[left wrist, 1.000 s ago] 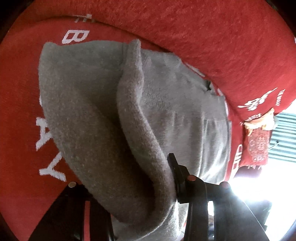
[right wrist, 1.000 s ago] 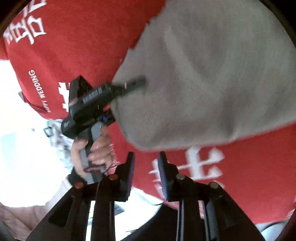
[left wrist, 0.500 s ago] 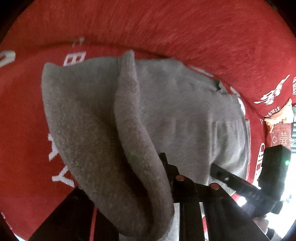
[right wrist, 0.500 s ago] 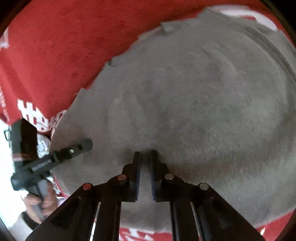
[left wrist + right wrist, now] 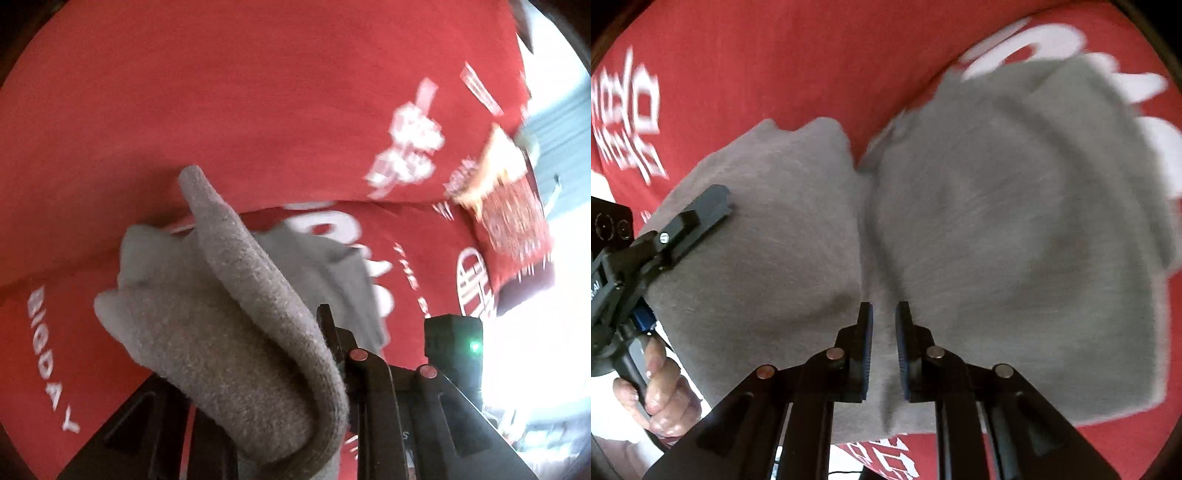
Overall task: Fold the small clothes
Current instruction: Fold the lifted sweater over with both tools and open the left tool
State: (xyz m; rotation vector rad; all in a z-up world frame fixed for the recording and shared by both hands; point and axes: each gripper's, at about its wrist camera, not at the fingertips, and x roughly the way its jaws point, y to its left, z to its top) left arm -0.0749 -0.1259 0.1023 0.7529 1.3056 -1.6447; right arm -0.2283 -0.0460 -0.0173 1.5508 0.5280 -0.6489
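A small grey knitted garment (image 5: 1015, 221) lies on a red cloth with white lettering (image 5: 775, 55). My left gripper (image 5: 295, 369) is shut on a thick folded edge of the garment (image 5: 236, 332) and holds it lifted; its left finger is hidden under the fabric. In the right wrist view the left gripper (image 5: 698, 218) grips the garment's left side. My right gripper (image 5: 884, 332) is shut on a raised crease of the garment between its pads, with a narrow gap filled by fabric.
The red cloth (image 5: 258, 92) covers the whole surface. A red and gold patterned item (image 5: 509, 206) lies at the right edge of the left wrist view. The person's hand (image 5: 661, 384) holds the left gripper's handle. The right gripper's body (image 5: 454, 343) shows a green light.
The left gripper has lifted and pulled the grey edge, bunching the garment. The right gripper, empty above the red cloth a second ago, has come onto the garment and pinched a crease.
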